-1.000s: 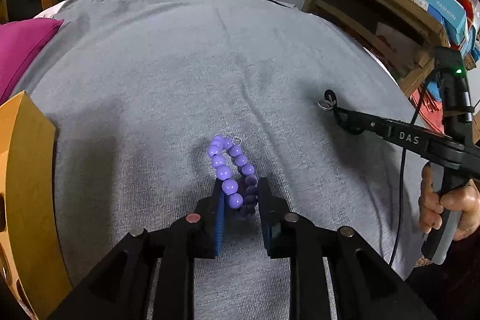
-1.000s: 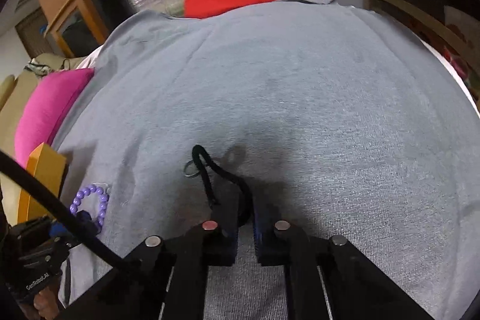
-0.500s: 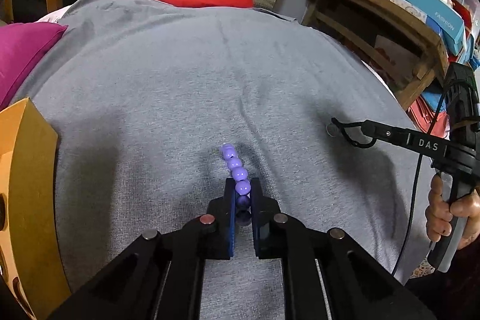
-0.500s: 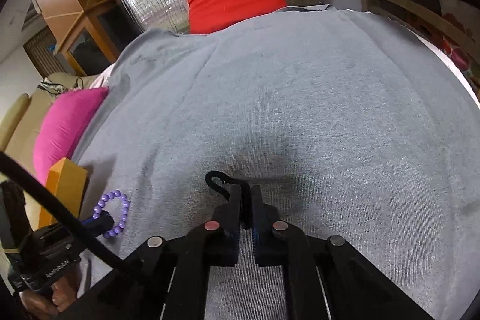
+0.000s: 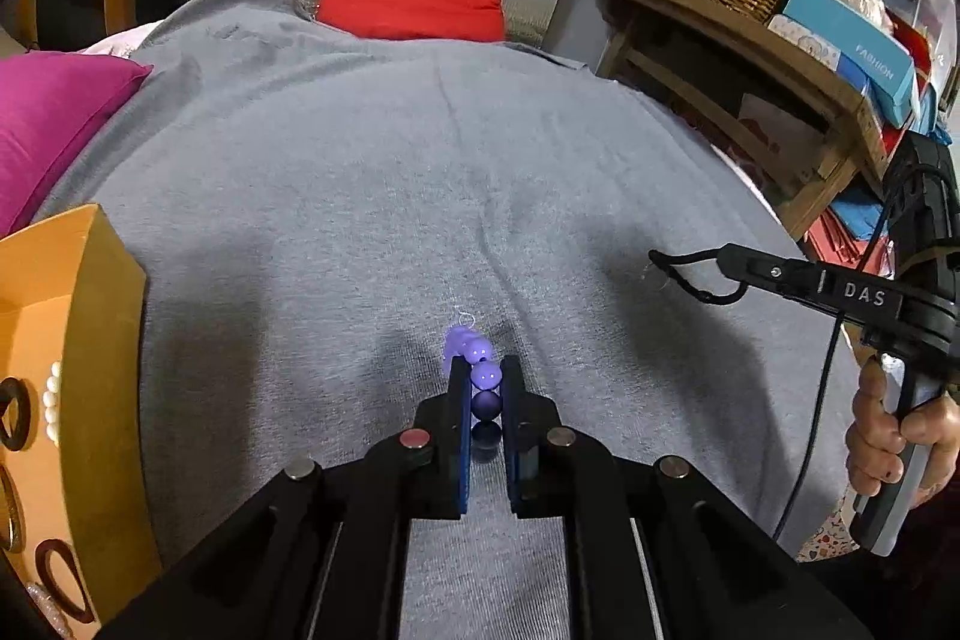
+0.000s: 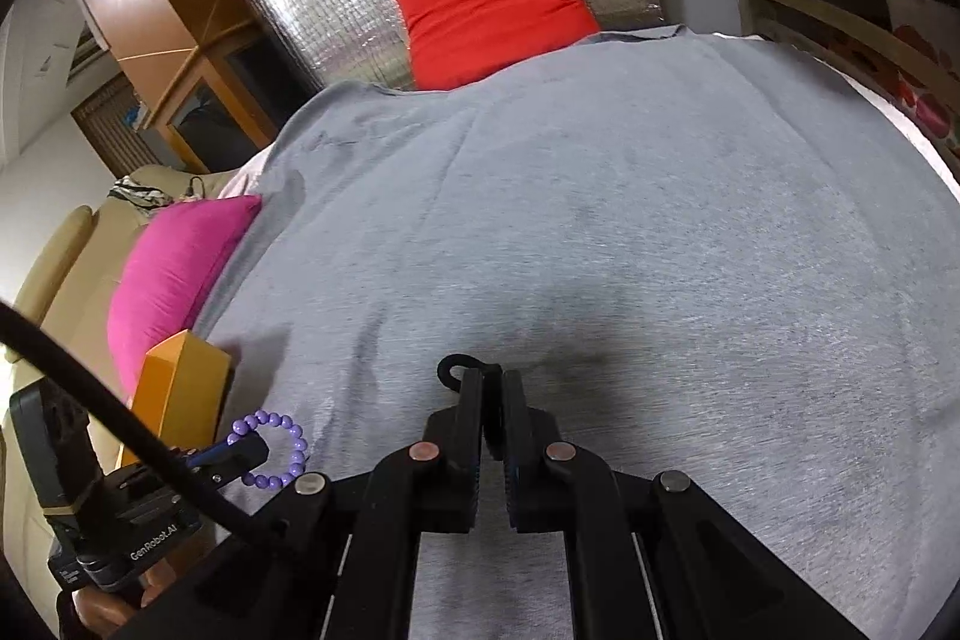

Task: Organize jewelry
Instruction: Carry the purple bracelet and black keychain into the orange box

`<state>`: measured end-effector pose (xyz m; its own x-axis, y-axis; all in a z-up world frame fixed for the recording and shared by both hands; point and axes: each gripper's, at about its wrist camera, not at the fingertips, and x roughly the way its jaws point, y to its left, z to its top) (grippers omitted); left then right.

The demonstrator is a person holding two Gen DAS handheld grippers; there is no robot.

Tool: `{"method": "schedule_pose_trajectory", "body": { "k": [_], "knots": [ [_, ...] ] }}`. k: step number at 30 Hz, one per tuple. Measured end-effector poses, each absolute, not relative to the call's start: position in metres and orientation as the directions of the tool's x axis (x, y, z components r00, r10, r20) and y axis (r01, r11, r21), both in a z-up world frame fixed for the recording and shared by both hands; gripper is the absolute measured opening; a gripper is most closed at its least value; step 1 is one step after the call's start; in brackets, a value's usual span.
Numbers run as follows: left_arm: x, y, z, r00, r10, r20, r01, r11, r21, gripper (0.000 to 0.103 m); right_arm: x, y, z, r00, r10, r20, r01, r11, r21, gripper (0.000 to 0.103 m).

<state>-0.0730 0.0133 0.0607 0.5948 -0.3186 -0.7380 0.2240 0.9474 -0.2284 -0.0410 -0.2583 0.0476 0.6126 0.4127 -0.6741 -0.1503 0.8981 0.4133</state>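
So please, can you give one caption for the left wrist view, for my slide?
Left tongs grip a purple bead bracelet above grey cloth, orange box at left.

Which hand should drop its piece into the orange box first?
Left, likely. The left gripper holding the purple bead bracelet sits beside the orange box; the right gripper with the black cord is farther away.

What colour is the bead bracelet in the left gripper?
Purple bracelet, clearest as a full loop in the right wrist view, pinched in the left gripper.
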Motion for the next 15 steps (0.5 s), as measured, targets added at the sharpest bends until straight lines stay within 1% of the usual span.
{"method": "schedule_pose_trajectory", "body": {
  "k": [7,9,11,15],
  "knots": [
    [-0.09,0.018,0.082,0.625,-0.355,-0.695,0.242,0.935,-0.26,0.009,-0.052,-0.239,0.061,0.624,0.45,-0.639,-0.211,0.884,0.417,0.007],
    [-0.099,0.021,0.091,0.638,-0.365,-0.678,0.248,0.931,-0.268,0.009,-0.055,-0.231,0.064,0.619,0.481,-0.621,-0.227,0.866,0.445,0.007],
    [-0.109,0.026,0.102,0.658,-0.371,-0.656,0.252,0.929,-0.272,0.009,-0.059,-0.222,0.067,0.624,0.511,-0.591,-0.255,0.848,0.464,0.007],
    [-0.14,0.049,0.133,0.72,-0.359,-0.594,0.229,0.931,-0.285,0.009,-0.063,-0.199,0.071,0.609,0.543,-0.578,-0.296,0.832,0.47,0.007]
  ]
}}
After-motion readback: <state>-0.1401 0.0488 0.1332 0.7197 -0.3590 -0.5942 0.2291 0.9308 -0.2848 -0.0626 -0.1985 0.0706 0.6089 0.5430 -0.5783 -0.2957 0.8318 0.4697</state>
